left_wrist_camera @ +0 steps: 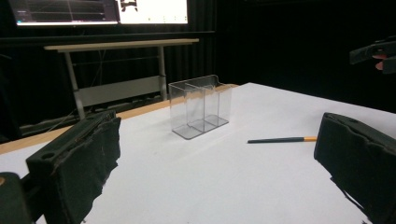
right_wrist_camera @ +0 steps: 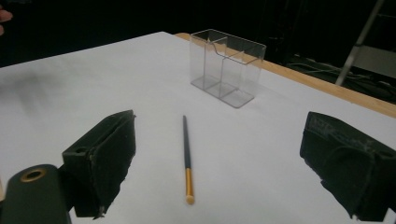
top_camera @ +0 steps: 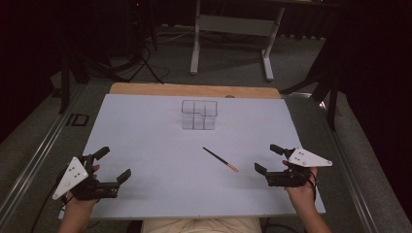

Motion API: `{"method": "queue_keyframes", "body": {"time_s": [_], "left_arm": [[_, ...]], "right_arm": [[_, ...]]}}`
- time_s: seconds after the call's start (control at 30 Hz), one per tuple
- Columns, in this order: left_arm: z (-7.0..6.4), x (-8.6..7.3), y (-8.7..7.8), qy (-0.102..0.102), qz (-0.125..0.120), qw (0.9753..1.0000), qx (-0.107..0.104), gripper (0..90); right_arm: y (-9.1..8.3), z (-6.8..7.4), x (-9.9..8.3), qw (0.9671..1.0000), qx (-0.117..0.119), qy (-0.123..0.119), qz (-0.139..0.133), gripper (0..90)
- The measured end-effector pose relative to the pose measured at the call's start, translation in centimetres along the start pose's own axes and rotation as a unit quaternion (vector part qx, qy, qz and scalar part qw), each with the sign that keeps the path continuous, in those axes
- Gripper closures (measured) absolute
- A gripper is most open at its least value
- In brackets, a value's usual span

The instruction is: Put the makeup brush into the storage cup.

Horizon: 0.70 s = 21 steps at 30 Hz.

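Both grippers gape wide, holding nothing. Bring the right gripper [top_camera: 266,159] down square across the pencil [top_camera: 220,159] mid-shaft — then carry it to the clear holder [top_camera: 198,115] near the worktop's far edge.

Overhead view; two low gripper views

I count one pencil [top_camera: 220,159], one clear box [top_camera: 198,115] and my two grippers, left gripper [top_camera: 113,164] and right gripper [top_camera: 267,158].
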<state>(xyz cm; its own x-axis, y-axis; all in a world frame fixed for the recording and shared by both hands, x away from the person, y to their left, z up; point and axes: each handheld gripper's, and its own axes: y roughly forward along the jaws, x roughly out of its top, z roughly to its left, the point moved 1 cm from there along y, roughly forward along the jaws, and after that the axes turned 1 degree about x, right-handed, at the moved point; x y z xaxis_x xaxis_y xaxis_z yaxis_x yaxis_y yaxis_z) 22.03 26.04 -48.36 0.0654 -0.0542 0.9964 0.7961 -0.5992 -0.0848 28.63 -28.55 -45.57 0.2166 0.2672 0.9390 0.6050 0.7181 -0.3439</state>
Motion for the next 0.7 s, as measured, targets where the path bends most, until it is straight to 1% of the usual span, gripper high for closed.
{"method": "queue_keyframes", "body": {"time_s": [0.03, 0.07, 0.13, 0.17, 0.2, 0.23, 0.27, 0.3, 0.37, 0.43, 0.5, 0.53, 0.6, 0.63, 0.7], "left_arm": [[0.00, 0.00, 0.00, 0.000, 0.000, 1.0000, 0.000, 1.1], [0.02, 0.01, -0.01, -0.002, -0.002, 1.0000, 0.007, 1.1], [0.04, 0.06, -0.03, -0.002, -0.005, 0.9999, 0.010, 1.1], [0.11, 0.15, -0.05, -0.001, -0.010, 0.9998, 0.016, 1.1], [0.11, 0.15, -0.05, -0.001, -0.010, 0.9998, 0.016, 1.1], [0.15, 0.14, -0.03, -0.002, -0.010, 0.9998, 0.016, 1.1], [0.19, 0.09, -0.02, -0.002, -0.008, 0.9998, 0.016, 1.1], [0.18, 0.07, 0.00, -0.002, -0.008, 0.9998, 0.016, 1.1], [0.14, 0.12, -0.04, -0.001, -0.011, 0.9997, 0.020, 1.1], [0.14, 0.23, -0.20, -0.003, -0.016, 0.9996, 0.021, 1.1], [0.12, 0.28, -0.26, -0.004, -0.021, 0.9995, 0.023, 1.1], [0.11, 0.31, -0.28, -0.005, -0.022, 0.9995, 0.022, 1.1], [0.08, 0.33, -0.26, -0.005, -0.022, 0.9995, 0.021, 1.1], [0.02, 0.34, -0.23, -0.003, -0.021, 0.9996, 0.020, 1.1], [-0.06, 0.36, -0.25, -0.001, -0.021, 0.9996, 0.019, 1.1]], "right_arm": [[0.00, 0.00, 0.00, 1.0000, 0.000, 0.000, 0.000, 10.7], [-0.04, -0.12, -0.03, 1.0000, 0.002, 0.003, -0.002, 10.7], [0.01, -0.14, -0.12, 1.0000, 0.004, 0.002, -0.001, 10.7], [0.14, -0.09, -0.28, 1.0000, -0.004, -0.005, 0.000, 10.7], [0.14, -0.09, -0.28, 1.0000, -0.004, -0.005, 0.000, 10.7], [0.30, -0.07, -0.56, 0.9998, -0.014, -0.012, 0.002, 10.7], [0.30, -0.17, -0.57, 0.9998, -0.018, -0.008, 0.003, 10.7], [0.23, -0.21, -0.52, 0.9998, -0.021, -0.008, -0.001, 10.7], [0.24, -0.16, -0.49, 0.9996, -0.025, -0.013, 0.000, 10.7], [0.40, -0.01, -0.52, 0.9996, -0.018, -0.020, 0.004, 11.0], [0.71, 0.14, -0.54, 0.9996, 0.004, -0.025, 0.012, 13.3], [0.80, 0.22, -0.56, 0.9995, 0.010, -0.026, 0.014, 14.3], [0.90, 0.50, -0.58, 0.9994, 0.014, -0.028, 0.013, 14.2], [0.87, 0.55, -0.56, 0.9995, 0.011, -0.028, 0.012, 14.0], [0.74, 0.49, -0.48, 0.9997, -0.003, -0.022, 0.008, 12.1]]}}
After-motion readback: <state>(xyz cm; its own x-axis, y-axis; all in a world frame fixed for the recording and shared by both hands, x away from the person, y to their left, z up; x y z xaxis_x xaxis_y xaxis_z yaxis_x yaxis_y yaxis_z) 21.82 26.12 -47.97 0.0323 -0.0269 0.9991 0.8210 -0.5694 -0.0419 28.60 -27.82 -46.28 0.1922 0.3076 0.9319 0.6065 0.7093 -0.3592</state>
